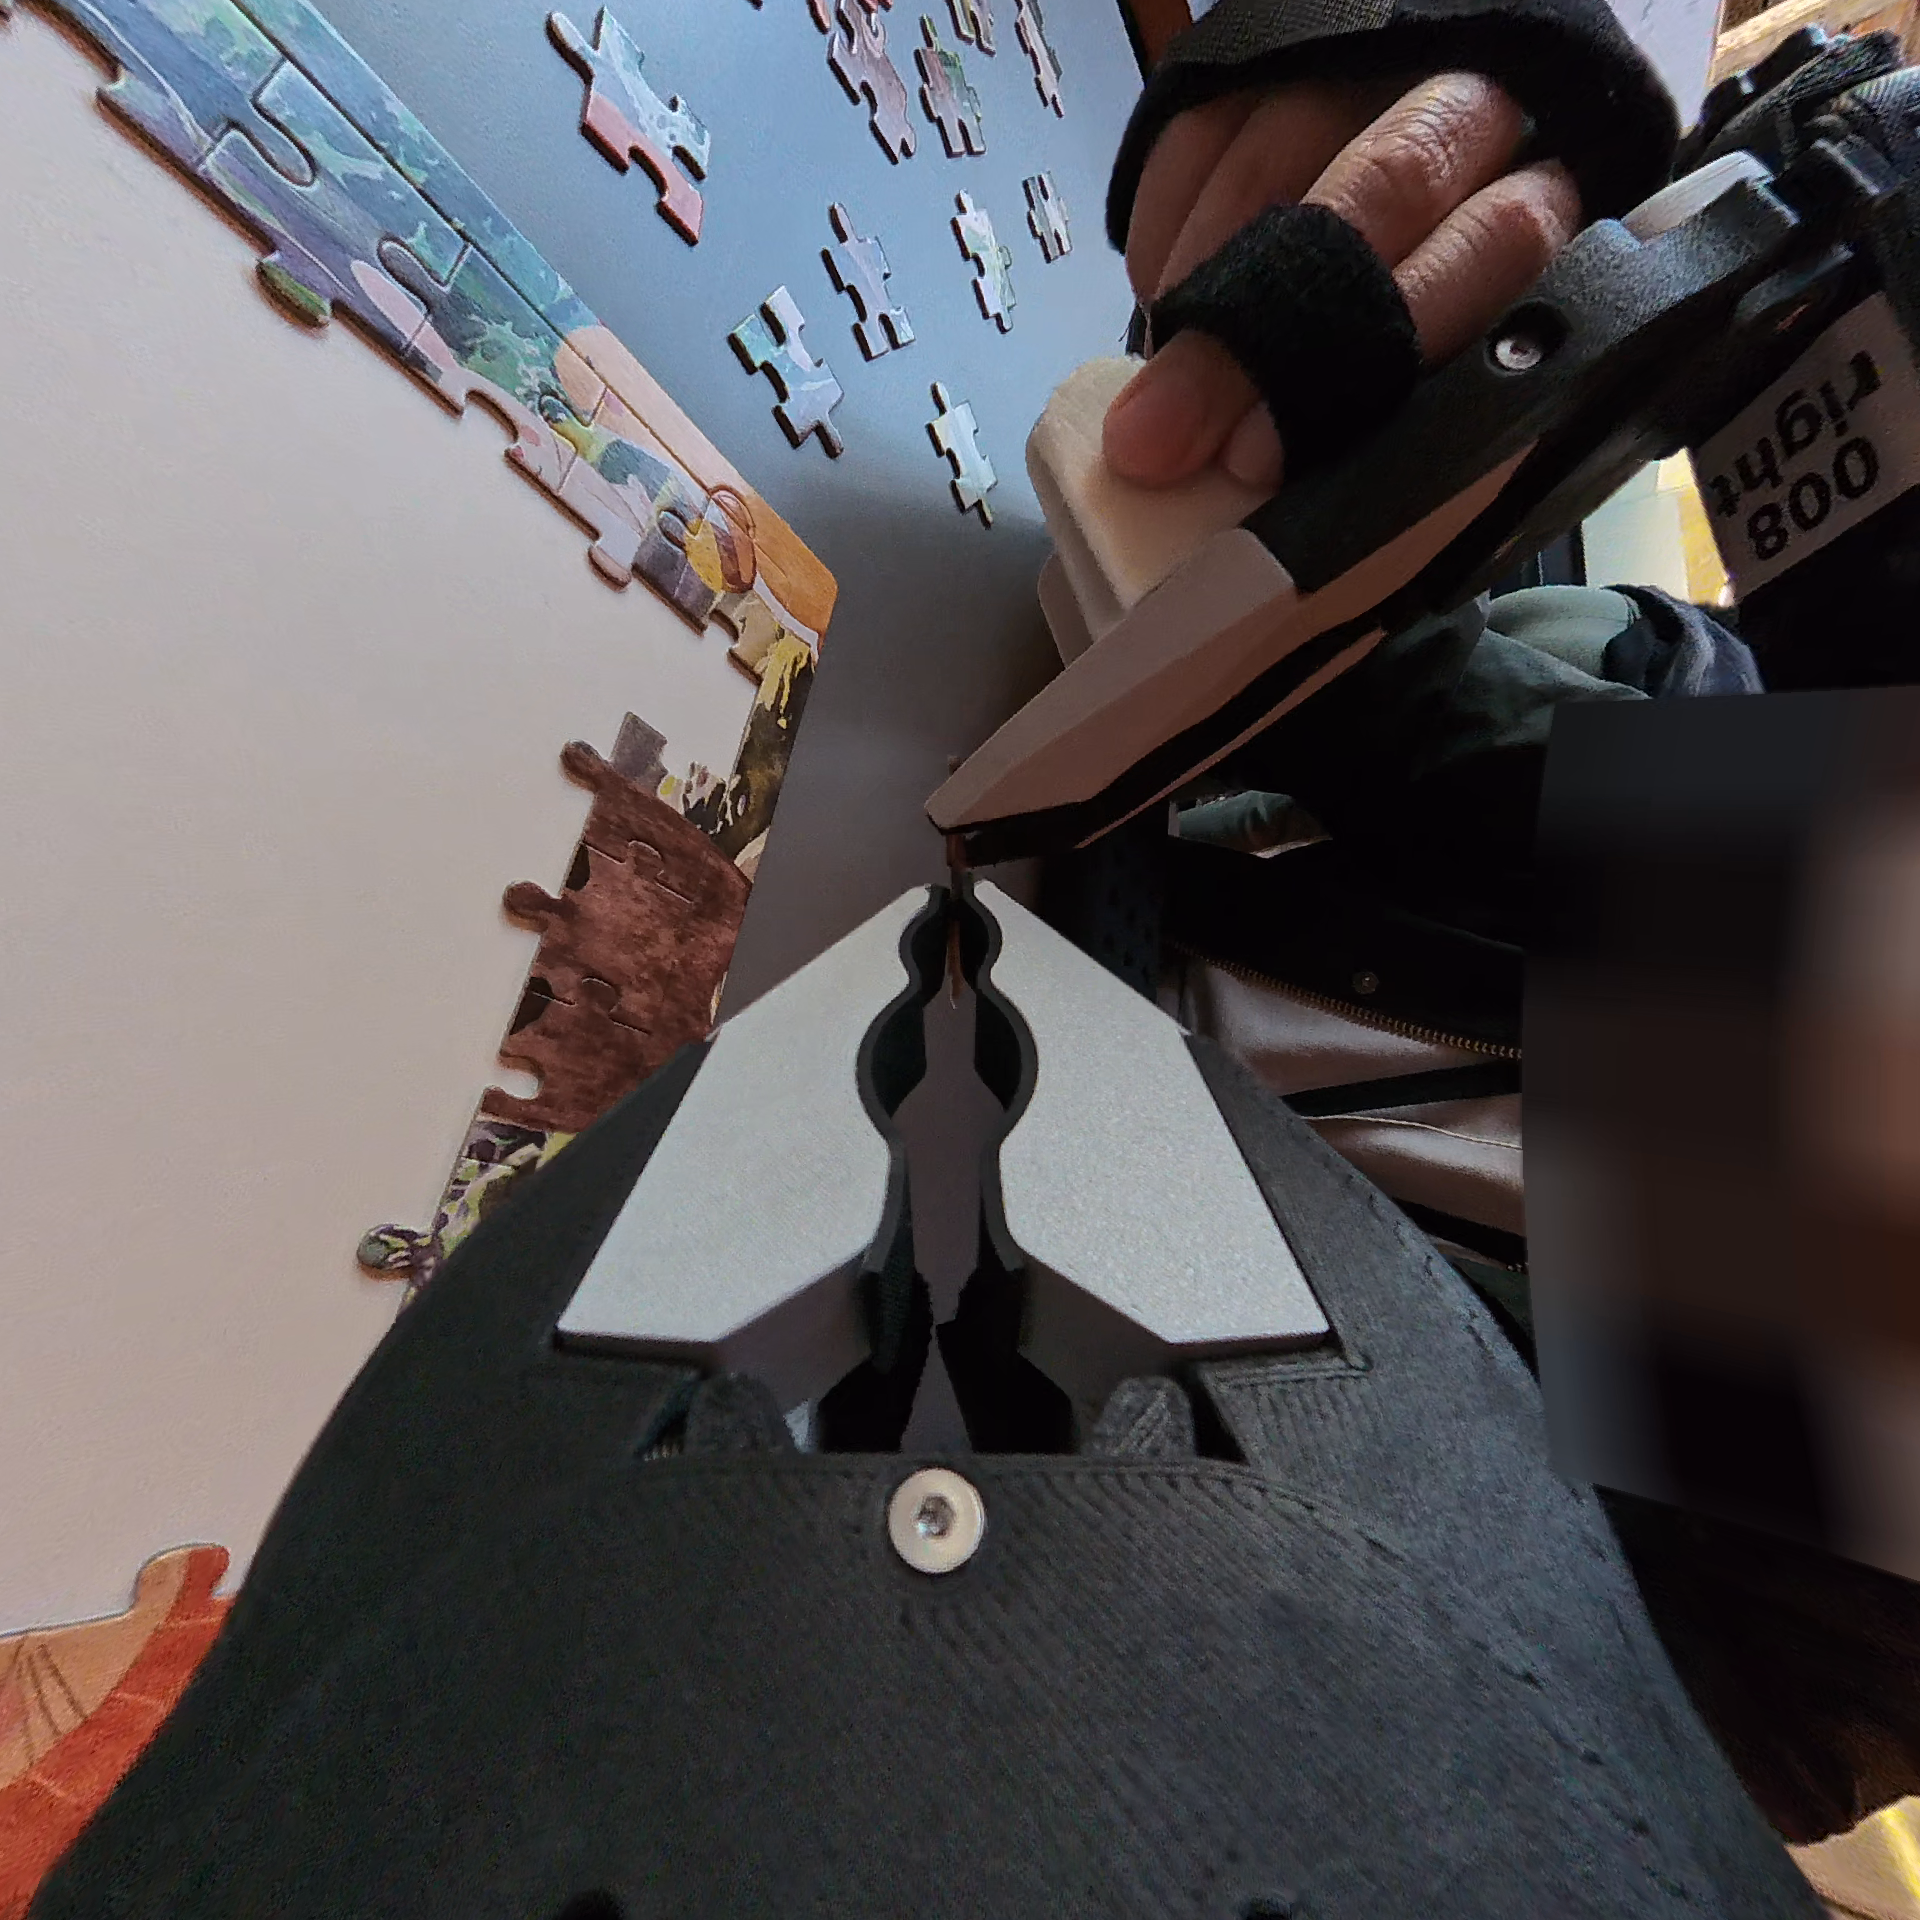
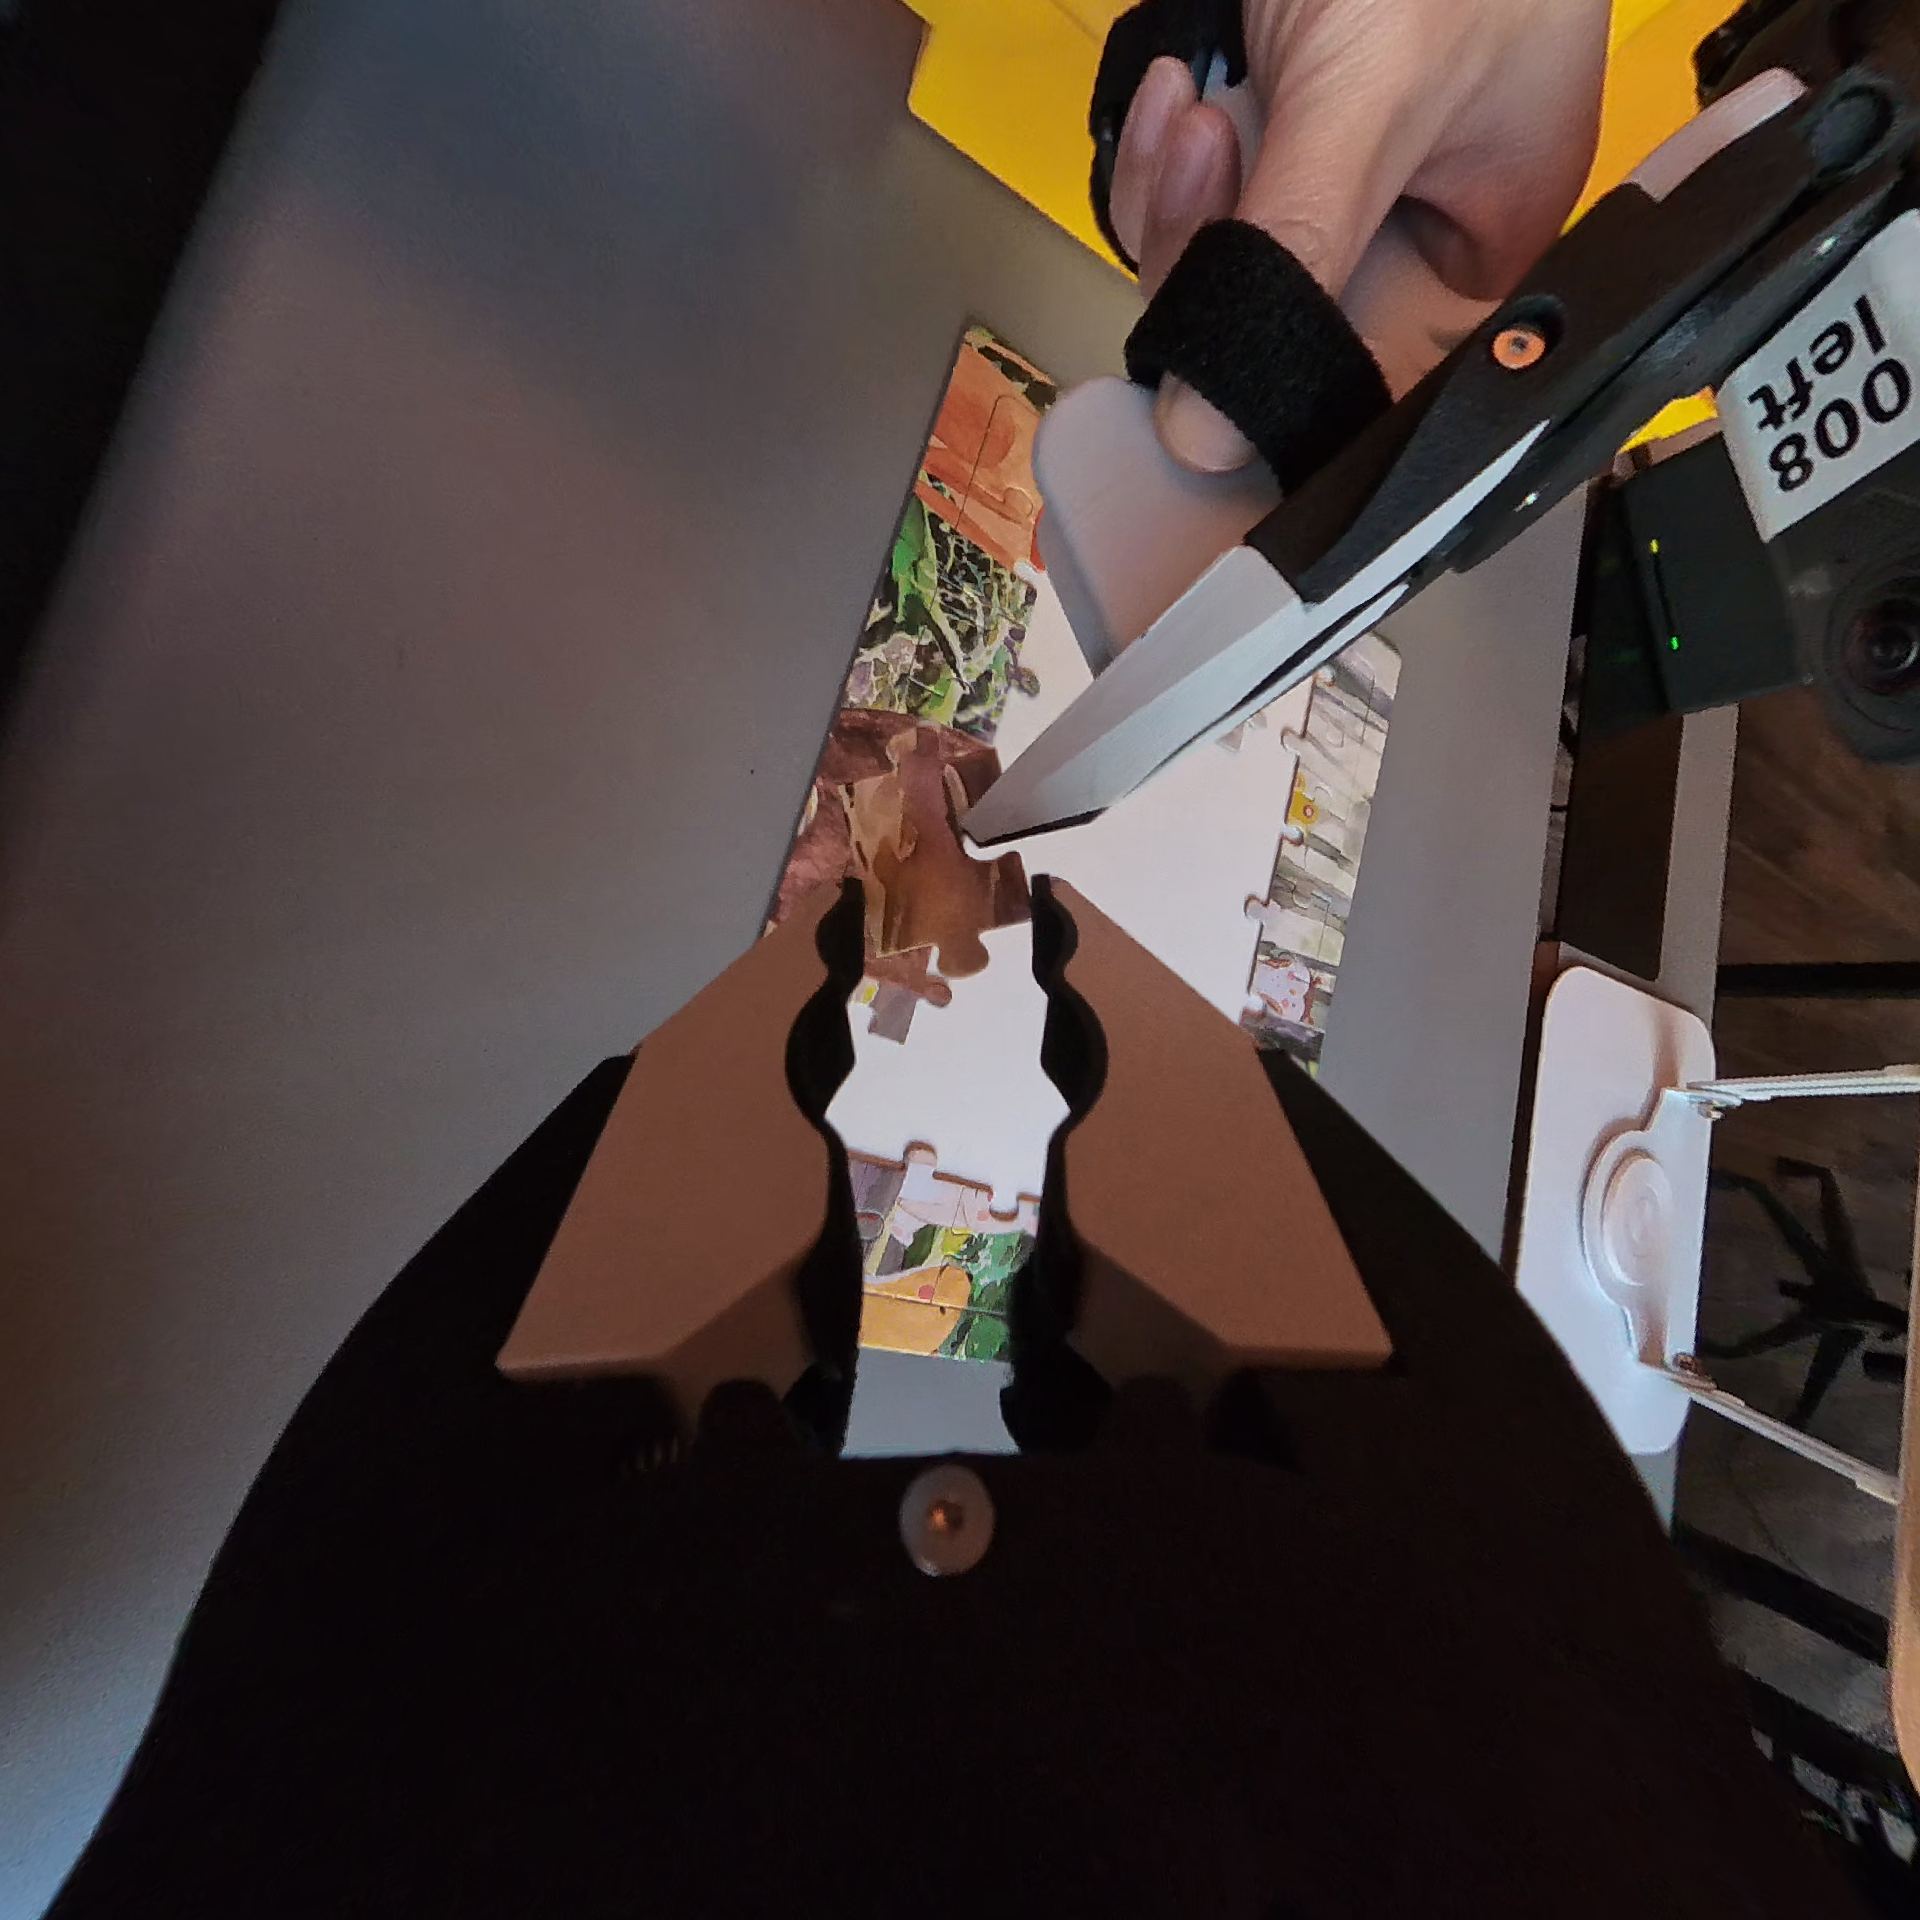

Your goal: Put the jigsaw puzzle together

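The grey flat bench top (image 1: 665, 62) carries a white rectangular puzzle board (image 1: 260, 727) with a partly assembled colourful border frame (image 1: 447, 281) along its edges; the board interior is bare. Loose cardboard jigsaw pieces (image 1: 868, 281) lie scattered on the bench beyond the board's far edge, well apart from one another. The left gripper (image 1: 953, 904), with silver-grey fingers, is clenched on a thin brown cardboard puzzle piece (image 1: 953, 956), seen edge-on in the left wrist view and held in the air above the bench, just off the board's near corner. In the right wrist view the same piece (image 2: 935, 894) shows its brown face above the board's brown border section. The right gripper (image 2: 948, 904) stands released, its jaws parted on either side of the piece without clear contact. The piece is judged light, thin and fairly stiff, yet liable to bend or delaminate at its tabs. Grip it across the flat body, not the tabs, with modest force.
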